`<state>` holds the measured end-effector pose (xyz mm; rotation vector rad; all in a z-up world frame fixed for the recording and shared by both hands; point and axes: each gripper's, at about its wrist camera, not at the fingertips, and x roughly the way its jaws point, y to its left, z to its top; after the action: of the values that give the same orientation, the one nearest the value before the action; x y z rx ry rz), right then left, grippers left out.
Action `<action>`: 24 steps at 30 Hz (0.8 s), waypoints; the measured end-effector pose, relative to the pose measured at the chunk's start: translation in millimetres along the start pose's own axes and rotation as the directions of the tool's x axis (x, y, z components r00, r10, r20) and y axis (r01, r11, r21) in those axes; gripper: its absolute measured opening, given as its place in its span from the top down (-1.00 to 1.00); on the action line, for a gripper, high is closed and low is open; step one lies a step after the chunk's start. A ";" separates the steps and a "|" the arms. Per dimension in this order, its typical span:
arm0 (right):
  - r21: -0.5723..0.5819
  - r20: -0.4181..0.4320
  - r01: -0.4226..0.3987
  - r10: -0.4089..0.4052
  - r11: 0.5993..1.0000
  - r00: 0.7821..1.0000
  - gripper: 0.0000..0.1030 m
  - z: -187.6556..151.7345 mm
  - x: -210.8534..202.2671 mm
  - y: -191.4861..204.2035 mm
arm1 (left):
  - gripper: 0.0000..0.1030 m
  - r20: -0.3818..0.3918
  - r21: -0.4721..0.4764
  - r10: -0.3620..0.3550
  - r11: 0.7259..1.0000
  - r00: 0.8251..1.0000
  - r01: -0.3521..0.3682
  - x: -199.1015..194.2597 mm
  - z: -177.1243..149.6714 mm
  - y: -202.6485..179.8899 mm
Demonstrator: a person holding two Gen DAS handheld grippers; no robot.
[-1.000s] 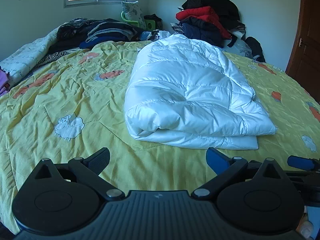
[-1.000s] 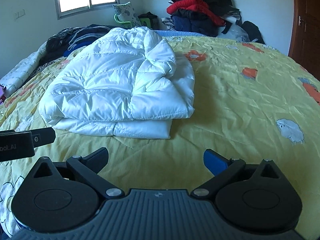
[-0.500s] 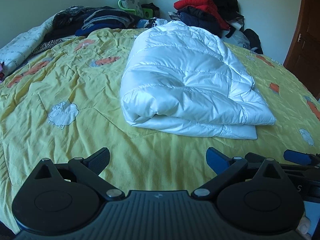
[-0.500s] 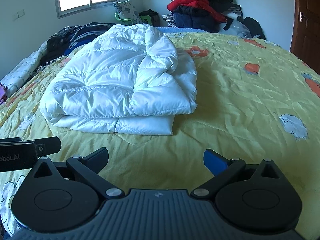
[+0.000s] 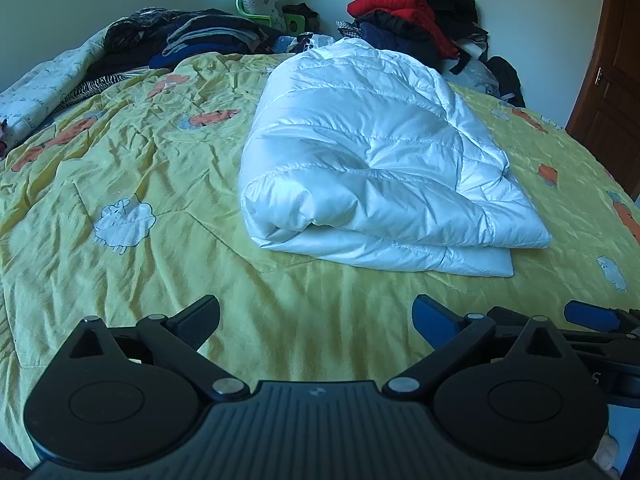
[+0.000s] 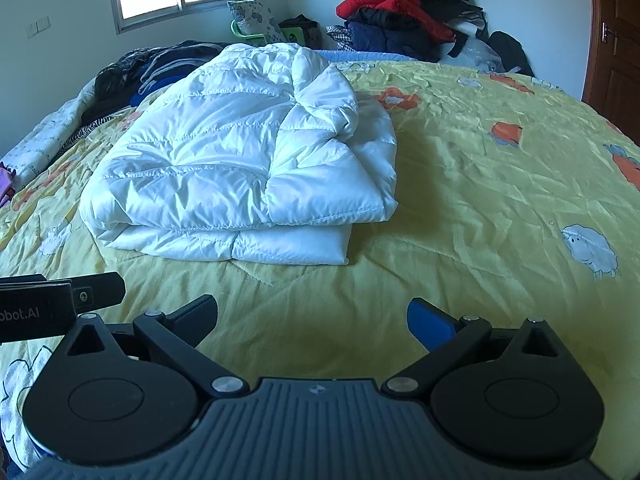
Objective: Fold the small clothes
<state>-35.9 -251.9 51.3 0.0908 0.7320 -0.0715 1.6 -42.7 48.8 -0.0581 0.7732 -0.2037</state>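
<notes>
A white quilted puffer jacket lies folded in a thick bundle on the yellow bedspread; it also shows in the right wrist view. My left gripper is open and empty, low over the bedspread, short of the jacket's near edge. My right gripper is open and empty too, near the bed's front, just right of the left one. The right gripper's fingertips show at the right edge of the left wrist view. The left gripper's body shows at the left of the right wrist view.
A heap of dark clothes lies at the bed's far left. A pile of red and black coats stands at the far wall. A brown door is at the right. A patterned blanket lies along the left edge.
Both grippers have drifted a little closer to the jacket and the views have tilted slightly. The jacket has not moved. Both grippers stay open.
</notes>
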 end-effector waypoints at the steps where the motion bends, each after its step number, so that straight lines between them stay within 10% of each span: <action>1: 0.000 0.000 0.000 0.000 1.000 1.000 -0.99 0.0 0.0 0.0 | -1.00 0.000 -0.001 0.000 1.000 1.000 0.000 0.1 -0.2 -0.1; 24: 0.002 -0.021 -0.007 0.007 1.000 1.000 -0.99 -0.8 4.6 -1.9 | -1.00 0.024 -0.033 -0.037 0.999 0.999 0.038 1.8 -3.3 4.4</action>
<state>-33.3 -253.9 47.6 0.0961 0.7522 -0.0648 1.2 -38.7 44.7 -0.1067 0.7526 -0.2254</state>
